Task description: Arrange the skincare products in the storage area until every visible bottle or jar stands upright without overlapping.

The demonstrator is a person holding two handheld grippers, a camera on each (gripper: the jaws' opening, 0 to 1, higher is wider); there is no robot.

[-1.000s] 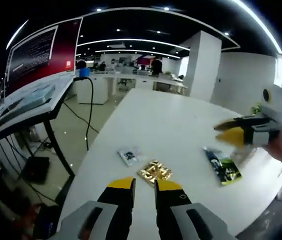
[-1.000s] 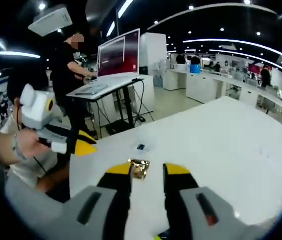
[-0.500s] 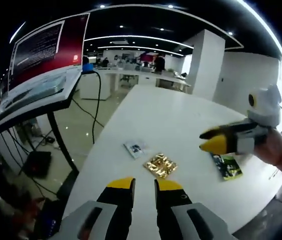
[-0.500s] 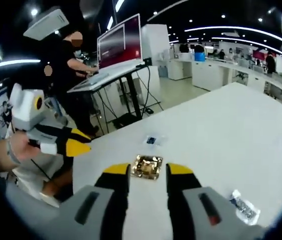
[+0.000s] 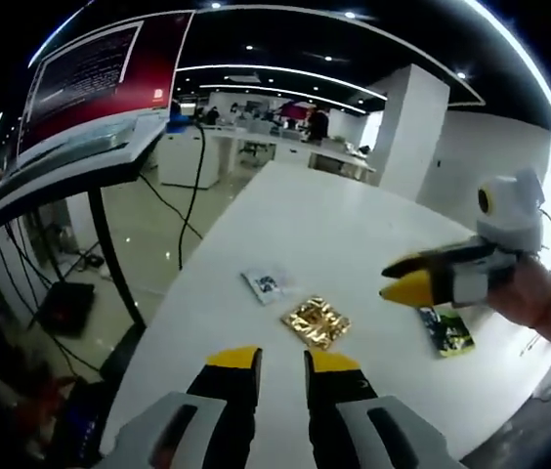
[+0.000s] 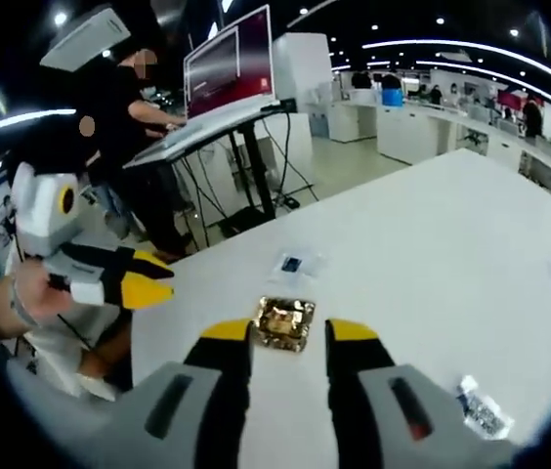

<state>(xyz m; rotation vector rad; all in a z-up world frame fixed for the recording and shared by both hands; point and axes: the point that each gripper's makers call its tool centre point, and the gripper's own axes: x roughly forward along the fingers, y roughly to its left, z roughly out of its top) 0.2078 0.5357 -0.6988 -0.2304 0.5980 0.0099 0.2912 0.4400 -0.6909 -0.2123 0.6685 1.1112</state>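
In the left gripper view, the left tongs [image 5: 280, 360] rise from the bottom with their yellow-tipped jaws a narrow gap apart and nothing between them, poised over the white table [image 5: 344, 225]. Just beyond the tips lies a crinkled gold foil sachet [image 5: 315, 321], flat on the table and not touched. A little farther and to its left is a small white sachet [image 5: 265, 283] with a dark printed patch; the print is too small to read. Off to the right lies a dark green sachet [image 5: 448, 330], its lettering also unreadable. Above it hangs the right tongs [image 5: 401, 277], held in a person's hand [image 5: 539, 303], the yellow tips slightly parted and empty.

In the right gripper view, the right tongs [image 6: 290, 333] stand a modest way open, holding nothing, with the gold foil sachet [image 6: 284, 321] lying just past the tips and between the lines of the two jaws. Beyond it is the small white sachet [image 6: 291, 264]. Near the lower right edge rests a clear crinkled packet [image 6: 481, 411], its print blurred. At the left the left tongs [image 6: 148, 277] hover off the table edge, slightly parted. Farther back a person [image 6: 124, 127] stands at a raised desk bearing a red-screened monitor [image 6: 227, 73]; its text cannot be read.
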